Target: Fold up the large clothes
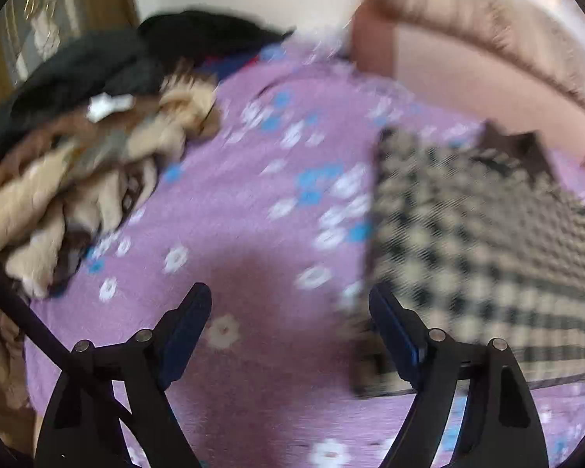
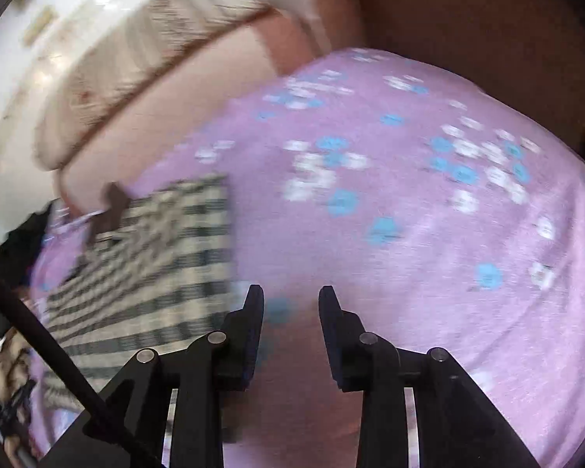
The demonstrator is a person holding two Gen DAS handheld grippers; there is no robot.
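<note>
A folded black-and-cream checked garment [image 1: 483, 241] lies flat on a purple flowered bedspread [image 1: 253, 195]. It also shows in the right wrist view [image 2: 156, 257] at the left. My left gripper [image 1: 290, 296] is open wide and empty, just left of the garment's near corner. My right gripper [image 2: 290, 296] is open with a narrower gap and empty, above bare bedspread [image 2: 409, 214] to the right of the garment. Both views are blurred by motion.
A heap of tan, brown and black clothes [image 1: 78, 163] lies at the left of the bed. A padded pink and beige headboard [image 1: 468, 50] stands behind the garment and shows in the right wrist view [image 2: 156, 78]. A dark cable [image 2: 46, 343] crosses low left.
</note>
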